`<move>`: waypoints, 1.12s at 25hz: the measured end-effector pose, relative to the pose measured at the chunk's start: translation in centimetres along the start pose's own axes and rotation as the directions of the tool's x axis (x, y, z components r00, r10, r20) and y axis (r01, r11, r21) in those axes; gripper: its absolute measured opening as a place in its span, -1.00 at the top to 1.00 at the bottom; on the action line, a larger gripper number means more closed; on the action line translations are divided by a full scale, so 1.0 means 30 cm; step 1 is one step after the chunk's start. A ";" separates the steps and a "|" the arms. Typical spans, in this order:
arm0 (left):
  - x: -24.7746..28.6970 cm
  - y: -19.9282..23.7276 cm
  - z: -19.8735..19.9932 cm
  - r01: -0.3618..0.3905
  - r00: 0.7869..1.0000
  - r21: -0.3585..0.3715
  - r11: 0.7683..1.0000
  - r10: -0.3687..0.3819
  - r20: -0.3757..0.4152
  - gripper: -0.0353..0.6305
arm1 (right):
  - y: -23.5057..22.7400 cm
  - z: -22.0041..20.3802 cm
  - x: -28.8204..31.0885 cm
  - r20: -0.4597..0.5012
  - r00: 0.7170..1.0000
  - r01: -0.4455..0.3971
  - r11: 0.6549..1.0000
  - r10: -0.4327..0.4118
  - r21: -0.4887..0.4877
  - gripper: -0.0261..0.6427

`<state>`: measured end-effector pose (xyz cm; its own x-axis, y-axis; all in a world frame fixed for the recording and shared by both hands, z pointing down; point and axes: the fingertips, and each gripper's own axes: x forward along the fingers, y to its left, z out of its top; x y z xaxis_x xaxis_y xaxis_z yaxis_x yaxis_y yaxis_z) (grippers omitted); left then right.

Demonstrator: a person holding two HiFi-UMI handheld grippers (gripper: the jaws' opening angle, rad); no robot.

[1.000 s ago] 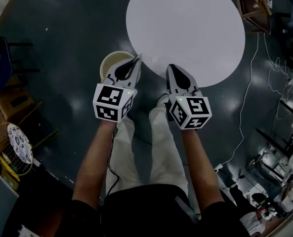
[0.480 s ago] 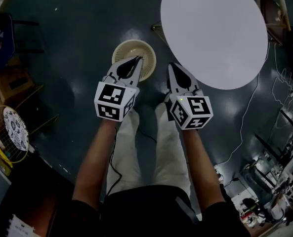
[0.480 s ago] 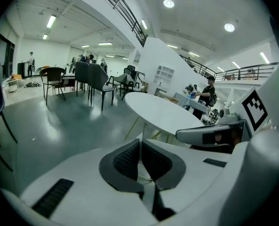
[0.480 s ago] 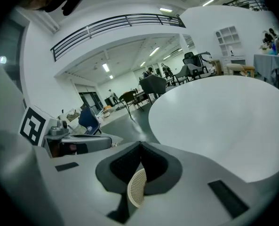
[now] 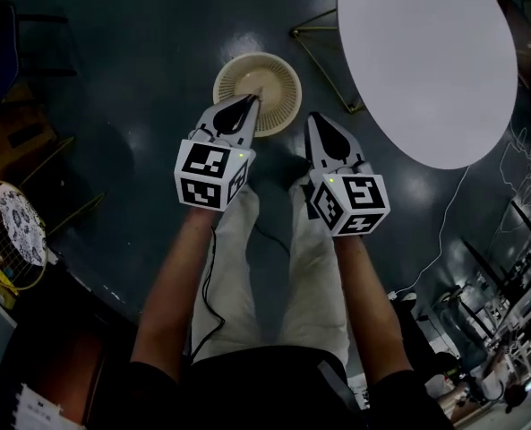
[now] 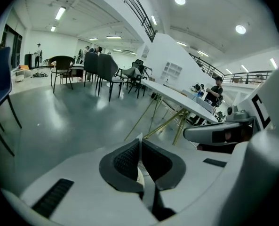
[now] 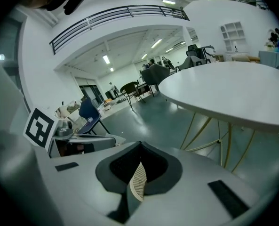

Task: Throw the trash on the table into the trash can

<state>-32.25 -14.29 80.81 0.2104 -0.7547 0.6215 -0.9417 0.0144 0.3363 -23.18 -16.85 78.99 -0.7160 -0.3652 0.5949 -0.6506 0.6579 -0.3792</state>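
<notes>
Head view: the frame is being swung away from the table and onto the floor beside it.
Table (image 5: pixel 426 61): is being pushed out to 1 o'clock of the frame, having been seen at 12 o'clock a second ago. No trash is being shown on the visible part of its top.
Trash can (image 5: pixel 278 74): is now being shown whole at 12 o'clock. Earlier it was being half hidden behind the left claw.
Left gripper (image 5: pixel 250 102): its jaws are being kept pressed together on a thin white scrap (image 6: pixel 139 139). Its tips are being held over the can's 6 o'clock rim.
Right gripper (image 5: pixel 312 119): its jaws are being kept together, with nothing recognisable being pinched. It is being held just off the can at 4 o'clock, apart from it.
Task reading: the carry is being judged as nearly done, and only the release over the can's mouth is being judged as left.
</notes>
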 end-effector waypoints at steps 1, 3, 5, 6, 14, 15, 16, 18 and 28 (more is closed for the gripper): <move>0.018 0.026 -0.028 -0.005 1.000 0.000 1.000 0.005 -0.006 0.85 | -0.003 -0.024 0.025 -0.006 1.000 0.003 1.000 -0.003 0.001 0.87; 0.051 0.074 -0.080 -0.012 1.000 0.002 1.000 0.013 -0.020 0.85 | -0.009 -0.070 0.071 -0.016 1.000 0.009 1.000 -0.009 0.007 0.87; 0.081 0.112 -0.127 -0.023 0.999 0.004 1.000 0.023 -0.033 0.85 | -0.015 -0.111 0.106 -0.027 1.000 0.013 1.000 -0.012 0.014 0.87; 0.096 0.127 -0.148 -0.028 0.999 0.000 1.000 0.028 -0.038 0.85 | -0.019 -0.130 0.121 -0.033 0.999 0.012 1.000 -0.012 0.016 0.87; 0.247 0.232 -0.343 -0.064 0.994 -0.016 0.998 0.063 -0.084 0.85 | -0.062 -0.276 0.261 -0.063 0.998 0.006 1.000 -0.005 0.018 0.87; 0.264 0.245 -0.369 -0.066 0.994 -0.019 0.998 0.064 -0.094 0.85 | -0.068 -0.295 0.278 -0.066 0.998 0.007 1.000 -0.006 0.021 0.87; 0.284 0.256 -0.395 -0.067 0.992 -0.017 0.998 0.065 -0.105 0.85 | -0.076 -0.314 0.294 -0.070 0.998 0.009 1.000 -0.007 0.023 0.87; 0.325 0.272 -0.443 -0.068 0.990 -0.005 0.998 0.067 -0.127 0.84 | -0.093 -0.345 0.319 -0.074 0.997 0.012 1.000 -0.010 0.026 0.87; 0.476 0.337 -0.663 -0.053 0.975 0.037 0.998 0.059 -0.212 0.84 | -0.184 -0.491 0.385 -0.092 0.995 0.053 0.998 -0.049 0.032 0.87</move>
<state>-33.55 -11.87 107.14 0.2052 -0.5960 0.7764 -0.9605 0.0297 0.2767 -24.13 -14.99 98.40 -0.6568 -0.3352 0.6755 -0.6951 0.6163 -0.3701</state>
